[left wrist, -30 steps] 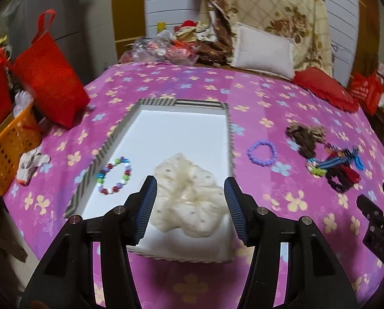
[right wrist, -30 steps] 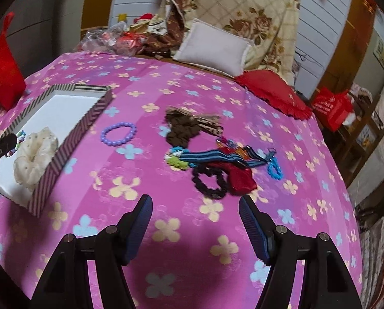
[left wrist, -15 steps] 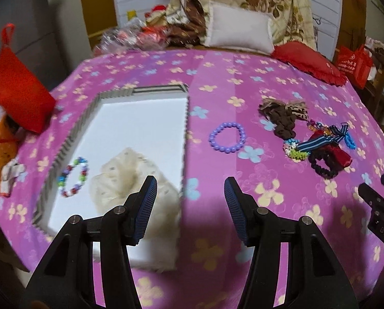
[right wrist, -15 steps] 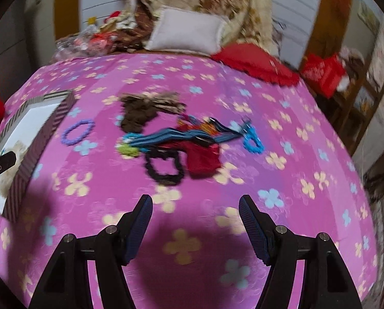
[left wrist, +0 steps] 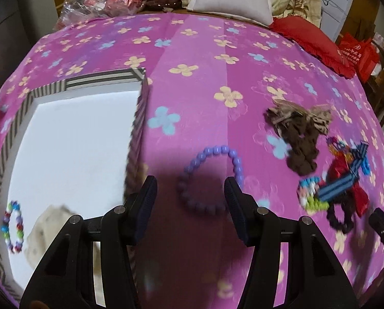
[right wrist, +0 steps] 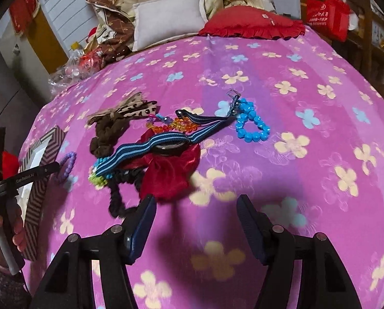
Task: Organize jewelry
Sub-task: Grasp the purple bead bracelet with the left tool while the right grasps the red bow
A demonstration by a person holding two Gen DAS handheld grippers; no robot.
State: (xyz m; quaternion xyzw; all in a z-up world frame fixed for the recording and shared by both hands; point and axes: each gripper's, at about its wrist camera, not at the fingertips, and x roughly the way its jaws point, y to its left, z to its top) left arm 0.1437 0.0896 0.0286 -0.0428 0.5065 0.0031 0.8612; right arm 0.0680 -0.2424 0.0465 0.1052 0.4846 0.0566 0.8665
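Observation:
My left gripper [left wrist: 190, 200] is open and empty, its jaws on either side of a purple bead bracelet [left wrist: 212, 177] lying on the pink flowered bedspread. To its left the striped box [left wrist: 137, 118] holds a multicolour bead bracelet [left wrist: 11, 225] and a cream scrunchie [left wrist: 46, 225]. My right gripper [right wrist: 195, 219] is open and empty, just in front of a pile: red satin scrunchie [right wrist: 170, 166], black scrunchie [right wrist: 117, 198], striped blue band [right wrist: 150, 145], brown scrunchie [right wrist: 109, 134], orange beads [right wrist: 176, 126], bright blue bracelet [right wrist: 253, 126]. The pile also shows in the left wrist view [left wrist: 341, 180].
A white pillow [right wrist: 168, 18] and red cushion [right wrist: 253, 23] lie at the head of the bed, with folded blankets and plastic bags [left wrist: 96, 2] beside them. A red bag [right wrist: 328, 15] stands off the bed's right side. The other hand-held gripper [right wrist: 14, 180] shows at the left edge.
My left gripper has moved right from over the box and down to the purple bracelet. My right gripper has moved forward, closer to the pile.

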